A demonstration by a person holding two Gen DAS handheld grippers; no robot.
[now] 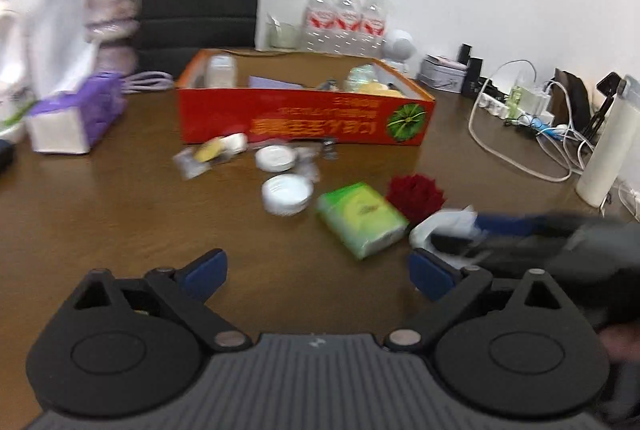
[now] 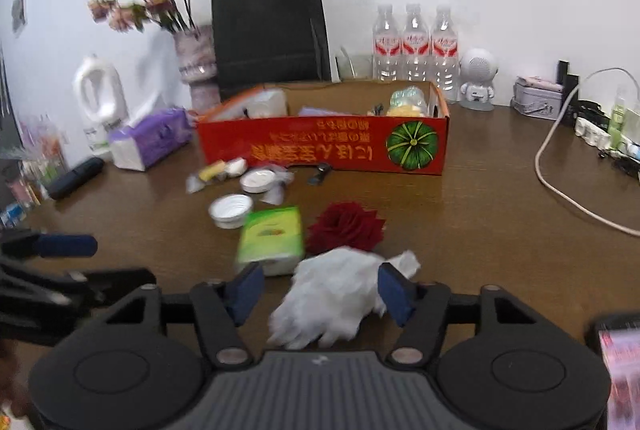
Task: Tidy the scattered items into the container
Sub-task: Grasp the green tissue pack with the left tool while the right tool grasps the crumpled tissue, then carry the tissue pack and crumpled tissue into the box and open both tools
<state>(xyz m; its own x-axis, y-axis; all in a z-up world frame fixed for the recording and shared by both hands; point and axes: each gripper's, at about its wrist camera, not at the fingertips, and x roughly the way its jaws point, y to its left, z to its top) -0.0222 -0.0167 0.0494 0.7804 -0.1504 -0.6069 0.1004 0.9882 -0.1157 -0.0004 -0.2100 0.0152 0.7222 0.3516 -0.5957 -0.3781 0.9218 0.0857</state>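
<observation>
Right gripper (image 2: 320, 294) sat around the white tissue (image 2: 332, 294), pads apparently not pressing; left gripper (image 1: 318, 276) gaped wide, empty.

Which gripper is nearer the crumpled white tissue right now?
Right. The right gripper straddles the crumpled white tissue, which lies between its blue pads. The left gripper is off to the tissue's left, open over bare table.

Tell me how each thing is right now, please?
Left gripper: open, empty.
Right gripper: open around wad.
Red cardboard box: open-topped, some items inside.
Green tissue pack: lying on table, outside box.
Dark red fabric flower: on table, outside box.
White crumpled wad: on table, between right gripper's jaws.
</observation>
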